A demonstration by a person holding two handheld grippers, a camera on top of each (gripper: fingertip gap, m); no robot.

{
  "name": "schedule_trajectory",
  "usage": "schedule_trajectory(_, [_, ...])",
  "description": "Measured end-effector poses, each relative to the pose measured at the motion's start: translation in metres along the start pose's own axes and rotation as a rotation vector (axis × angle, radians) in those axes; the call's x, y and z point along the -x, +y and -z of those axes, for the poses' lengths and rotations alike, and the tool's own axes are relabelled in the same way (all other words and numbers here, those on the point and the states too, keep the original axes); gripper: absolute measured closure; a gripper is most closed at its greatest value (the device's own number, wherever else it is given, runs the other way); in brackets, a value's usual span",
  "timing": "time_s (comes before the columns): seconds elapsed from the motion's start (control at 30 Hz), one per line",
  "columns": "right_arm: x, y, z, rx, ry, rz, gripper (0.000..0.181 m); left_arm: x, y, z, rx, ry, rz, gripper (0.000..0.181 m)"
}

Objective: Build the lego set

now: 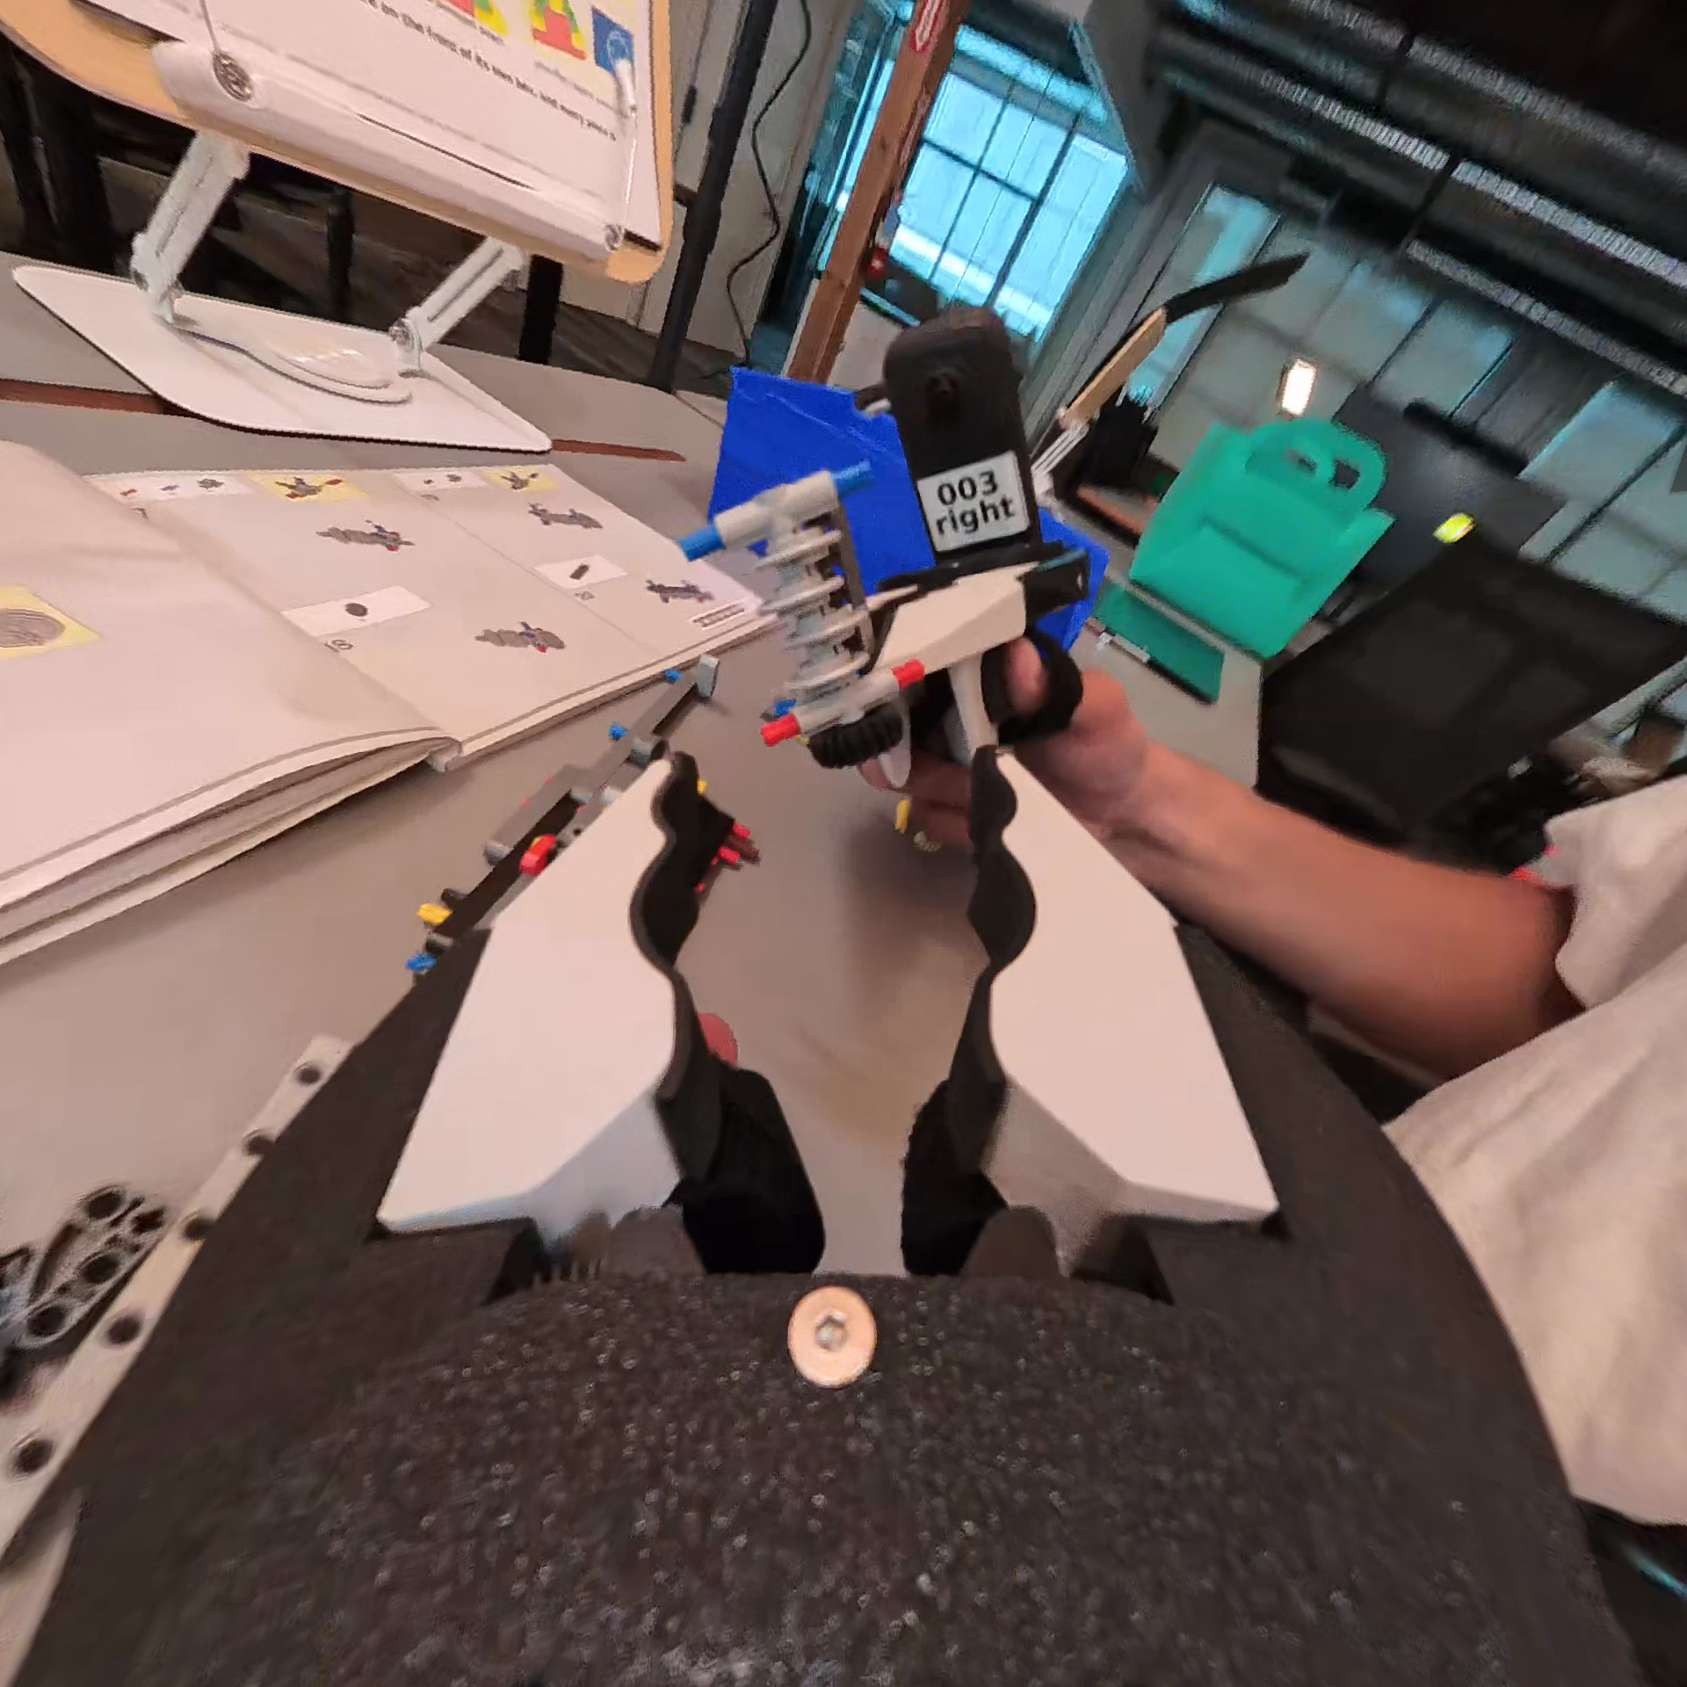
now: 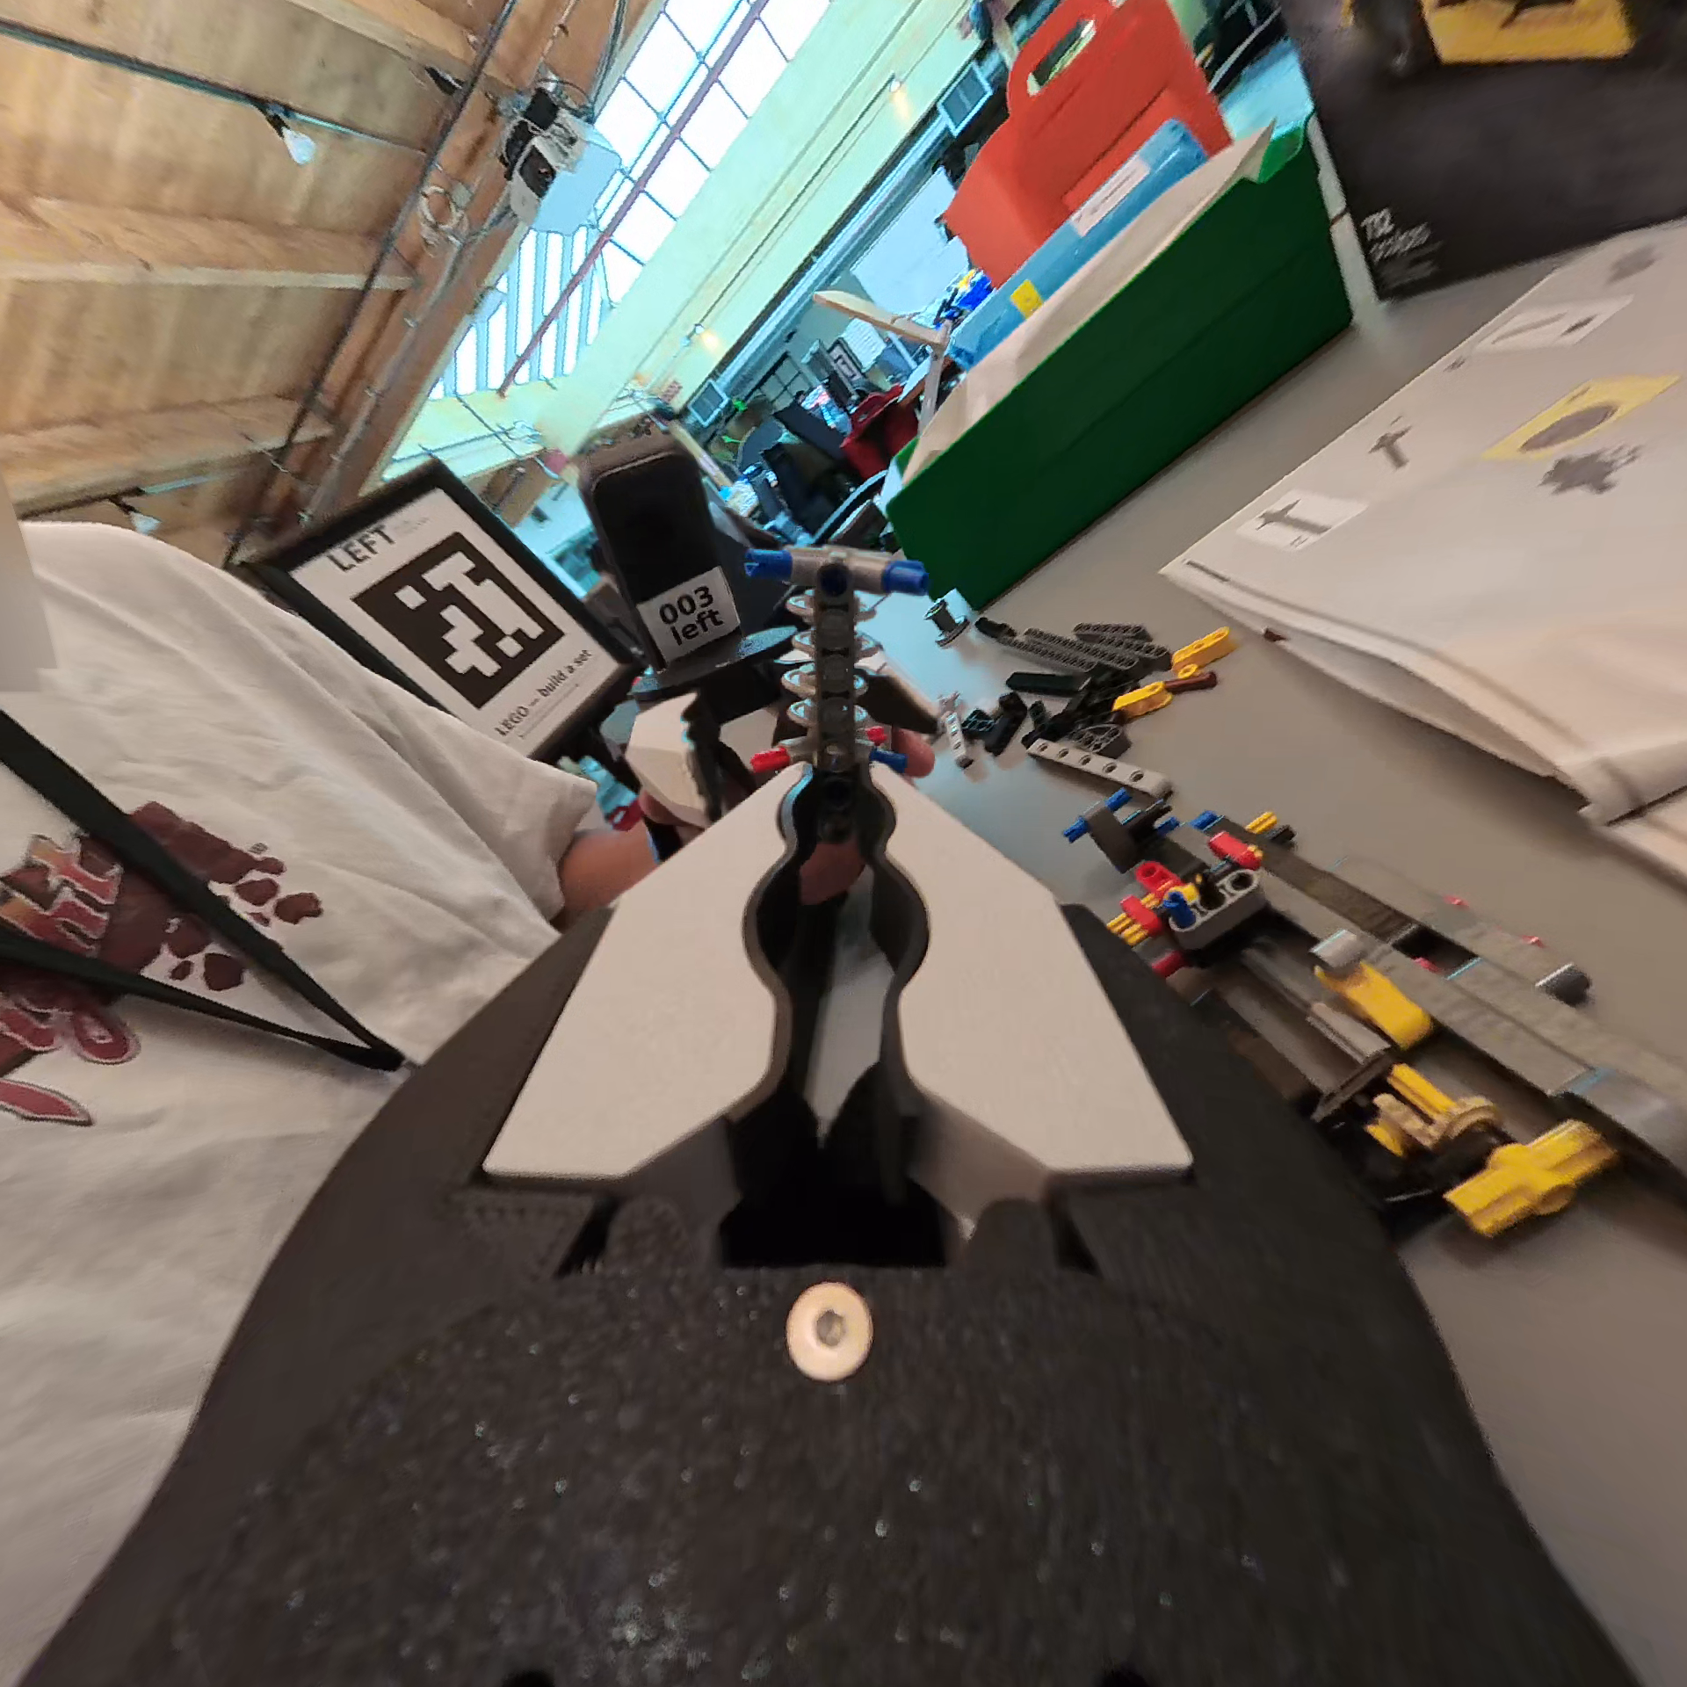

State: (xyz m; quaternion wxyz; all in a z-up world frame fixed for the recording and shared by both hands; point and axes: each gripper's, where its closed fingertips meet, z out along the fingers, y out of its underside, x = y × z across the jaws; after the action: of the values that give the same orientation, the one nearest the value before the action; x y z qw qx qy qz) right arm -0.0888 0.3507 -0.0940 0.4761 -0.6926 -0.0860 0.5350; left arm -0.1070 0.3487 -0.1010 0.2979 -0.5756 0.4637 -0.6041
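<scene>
Piece: a thin lego spine [image 2: 826, 675] of grey rings, with blue pins at its far end and red pins at its near end, held in the air above the table [image 1: 274, 1022].
Right tongs [image 2: 833, 803]: pinched narrow on the spine's near end.
Left tongs [image 1: 826, 776]: spread wide, holding nothing, pointing at the spine.
Handling: likely light and stiff, but the pins may pop off (my guess).
Hold: best taken by the dark beam, not the pins.
Spare parts [image 2: 1095, 675]: loose on the table, far right.
</scene>
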Motion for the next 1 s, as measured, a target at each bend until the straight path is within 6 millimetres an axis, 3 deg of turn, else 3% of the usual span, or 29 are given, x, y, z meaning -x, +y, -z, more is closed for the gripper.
schedule_trajectory(0.27, [-0.001,0.007,-0.005,0.041,0.063,0.095,0.175,0.0,-0.003,-0.008,-0.022,0.057,0.1,0.134])
schedule_trajectory(0.6, [-0.004,0.008,-0.01,0.052,0.11,0.142,0.175,0.007,0.004,-0.01,0.013,0.01,0.089,0.15])
schedule_trajectory(0.77, [0.003,0.007,-0.008,0.031,0.032,0.077,0.176,-0.002,0.001,-0.008,-0.005,0.059,0.034,0.151])
schedule_trajectory(1.0, [0.027,0.01,-0.006,0.025,-0.202,-0.085,0.175,-0.021,-0.002,-0.004,-0.005,0.216,0.048,0.151])
